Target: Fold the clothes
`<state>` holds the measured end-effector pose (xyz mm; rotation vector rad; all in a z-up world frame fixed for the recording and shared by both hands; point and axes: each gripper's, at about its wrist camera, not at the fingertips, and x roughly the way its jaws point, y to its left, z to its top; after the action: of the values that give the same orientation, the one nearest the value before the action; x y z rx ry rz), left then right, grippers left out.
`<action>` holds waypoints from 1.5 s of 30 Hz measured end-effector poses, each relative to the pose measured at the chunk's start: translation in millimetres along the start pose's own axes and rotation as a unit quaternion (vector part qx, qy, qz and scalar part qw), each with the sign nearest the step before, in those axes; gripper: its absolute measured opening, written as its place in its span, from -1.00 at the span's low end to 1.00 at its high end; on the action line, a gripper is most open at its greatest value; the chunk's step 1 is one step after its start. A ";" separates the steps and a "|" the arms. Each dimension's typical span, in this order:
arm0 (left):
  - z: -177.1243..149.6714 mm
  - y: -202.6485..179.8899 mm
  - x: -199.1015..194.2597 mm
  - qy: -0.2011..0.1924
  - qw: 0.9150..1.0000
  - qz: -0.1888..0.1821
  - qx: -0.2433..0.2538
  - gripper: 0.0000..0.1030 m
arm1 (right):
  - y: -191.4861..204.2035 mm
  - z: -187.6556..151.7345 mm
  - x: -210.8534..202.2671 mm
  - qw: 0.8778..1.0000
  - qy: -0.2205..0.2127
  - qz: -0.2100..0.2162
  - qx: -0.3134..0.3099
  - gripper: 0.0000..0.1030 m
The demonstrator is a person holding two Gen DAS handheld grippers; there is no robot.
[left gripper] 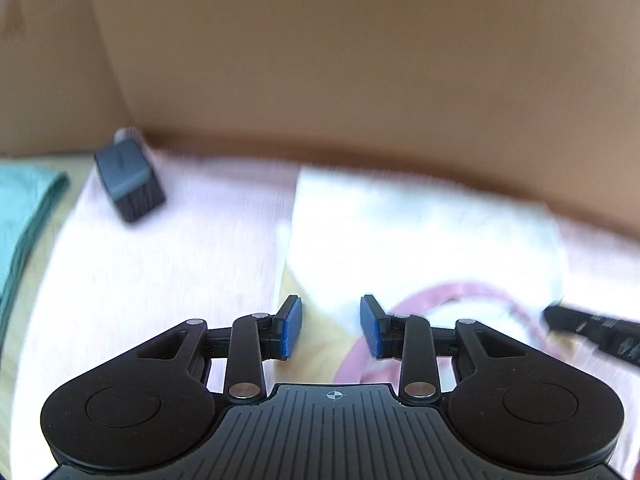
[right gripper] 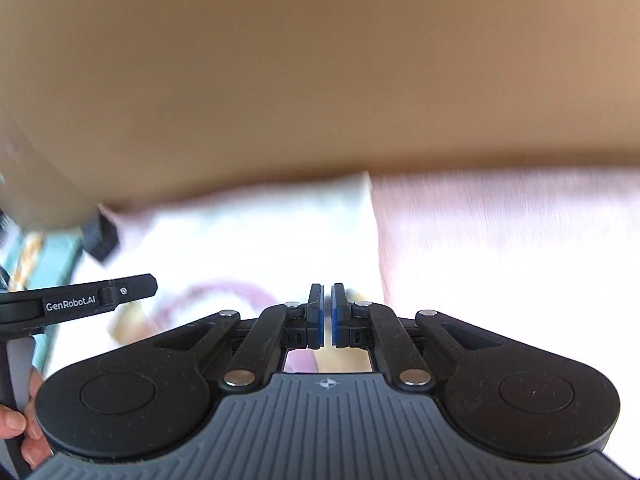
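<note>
- The left gripper (left gripper: 330, 326) hovers, jaws apart, above the white shirt (left gripper: 420, 240).
- The right gripper (right gripper: 327, 316) is nearly shut, holding nothing visible.
- Pinch the pink collar (left gripper: 460, 294) edge squarely before folding.

Folded white garment (left gripper: 420, 236) on pink cloth (left gripper: 168, 264)

text: "GenRobot.AI" | colour: white lettering | on: black side of the left gripper (right gripper: 80, 300), seen in the right wrist view | left wrist view: no readable text | other labels, numbers, signs: none legible
</note>
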<state>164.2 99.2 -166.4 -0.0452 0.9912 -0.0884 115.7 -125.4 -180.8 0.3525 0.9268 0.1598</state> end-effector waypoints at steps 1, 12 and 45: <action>-4.4 -0.9 -0.1 -0.010 1.000 0.002 0.010 -0.06 | -4.4 -4.2 -1.2 1.000 0.002 0.002 0.007 -0.96; -11.4 11.2 -41.9 -0.026 1.000 0.014 0.009 0.30 | -3.2 10.3 -19.1 1.000 -0.004 0.012 -0.010 -0.88; -120.6 -8.4 -87.4 0.093 0.995 0.029 -0.004 0.97 | 18.3 -83.1 -69.3 0.997 0.072 -0.009 -0.032 0.60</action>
<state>15.2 99.4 -158.9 -0.0142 1.1792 -0.0355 8.0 -109.1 -167.5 0.2764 1.0643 0.1991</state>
